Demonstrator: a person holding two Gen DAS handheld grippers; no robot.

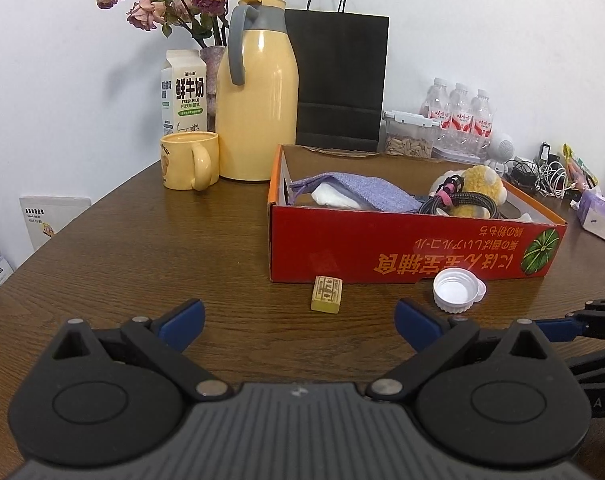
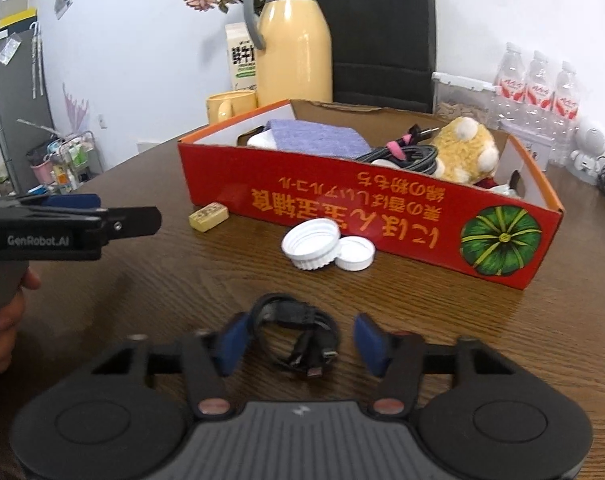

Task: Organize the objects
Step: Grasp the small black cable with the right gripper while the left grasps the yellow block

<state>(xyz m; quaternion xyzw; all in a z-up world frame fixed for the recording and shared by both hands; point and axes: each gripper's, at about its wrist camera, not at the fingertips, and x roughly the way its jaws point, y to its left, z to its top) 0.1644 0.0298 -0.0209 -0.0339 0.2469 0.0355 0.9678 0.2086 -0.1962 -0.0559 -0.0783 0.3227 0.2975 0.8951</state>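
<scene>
Now right claw (image 2: 298, 338), half-open astride the coiled cable (image 2: 298, 336) without pinching it, should center before closing; left claw (image 1: 300, 316) wide, empty.

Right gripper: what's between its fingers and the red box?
Right wrist view: the coiled black cable lies between the right gripper fingers; then bare table, then the white cap before the red box.

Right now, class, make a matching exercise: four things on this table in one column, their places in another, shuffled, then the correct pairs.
Things:
1. coiled black cable
2. plush toy
3. white cap
4. yellow mug

Places:
A. inside the red box
B. beside the yellow flask
C. between the right gripper jaws
D. on the table, in front of the box

Pairs: 1-C, 2-A, 3-D, 4-B
</scene>
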